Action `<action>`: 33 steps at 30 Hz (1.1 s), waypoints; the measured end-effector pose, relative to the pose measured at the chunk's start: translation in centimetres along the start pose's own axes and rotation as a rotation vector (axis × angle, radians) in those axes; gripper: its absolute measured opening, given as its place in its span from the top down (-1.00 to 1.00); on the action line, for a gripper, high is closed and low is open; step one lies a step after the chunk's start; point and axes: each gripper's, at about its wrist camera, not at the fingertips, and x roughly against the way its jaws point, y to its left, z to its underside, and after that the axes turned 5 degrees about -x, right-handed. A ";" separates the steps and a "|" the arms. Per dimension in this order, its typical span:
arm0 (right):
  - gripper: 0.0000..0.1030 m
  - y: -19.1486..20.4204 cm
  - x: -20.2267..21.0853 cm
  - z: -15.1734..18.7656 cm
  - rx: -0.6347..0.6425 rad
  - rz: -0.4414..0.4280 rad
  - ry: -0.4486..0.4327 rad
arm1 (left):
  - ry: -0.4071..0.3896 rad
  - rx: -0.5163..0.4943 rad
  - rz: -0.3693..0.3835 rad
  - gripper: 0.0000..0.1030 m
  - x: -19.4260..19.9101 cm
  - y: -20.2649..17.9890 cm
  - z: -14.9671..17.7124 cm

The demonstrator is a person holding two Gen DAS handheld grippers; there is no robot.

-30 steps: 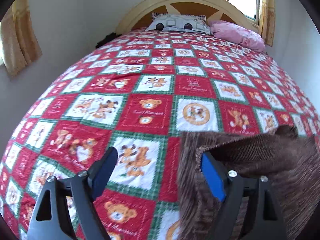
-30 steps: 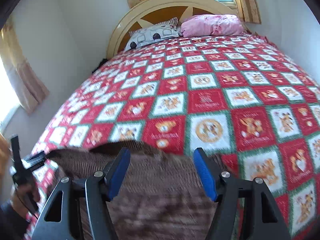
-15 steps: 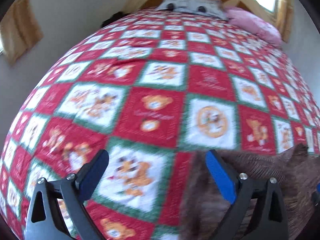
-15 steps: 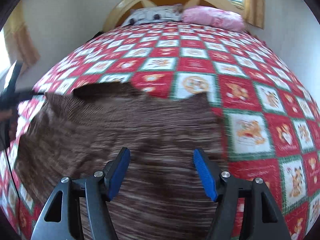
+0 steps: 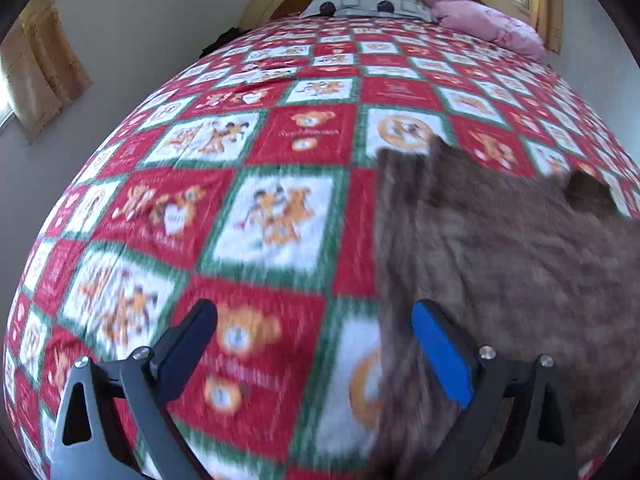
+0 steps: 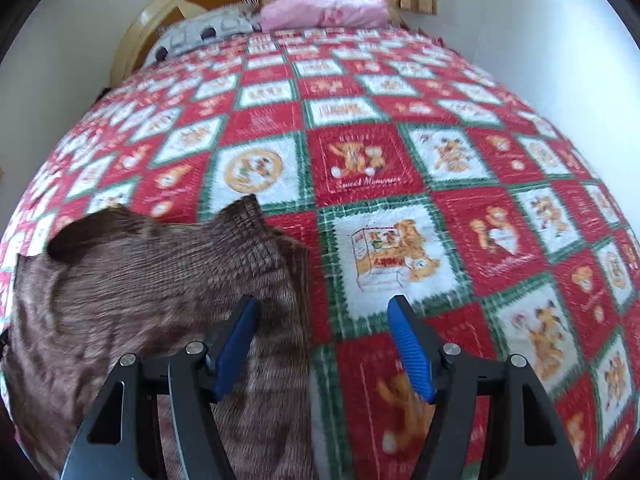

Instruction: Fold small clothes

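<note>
Left wrist view shows the left tool (image 5: pixel 314 336) with its jaws spread wide and nothing gripped: one pad hangs over the quilt (image 5: pixel 280 148), the other over the near left edge of the brown knitted garment (image 5: pixel 500 248). That garment lies spread flat on the quilt, near the foot of the bed, well away from the headboard (image 5: pixel 280 4) and the two pillows under it. In the right wrist view the right tool (image 6: pixel 322 336) stands partly open and empty, straddling the right edge of the garment (image 6: pixel 160 280); its left pad is over the knit, its right pad over bare quilt (image 6: pixel 400 148).
</note>
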 end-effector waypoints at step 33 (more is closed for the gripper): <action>-0.36 3.1 6.1 13.6 0.187 -0.115 -0.010 | -0.039 0.006 0.052 -1.00 3.6 1.8 9.3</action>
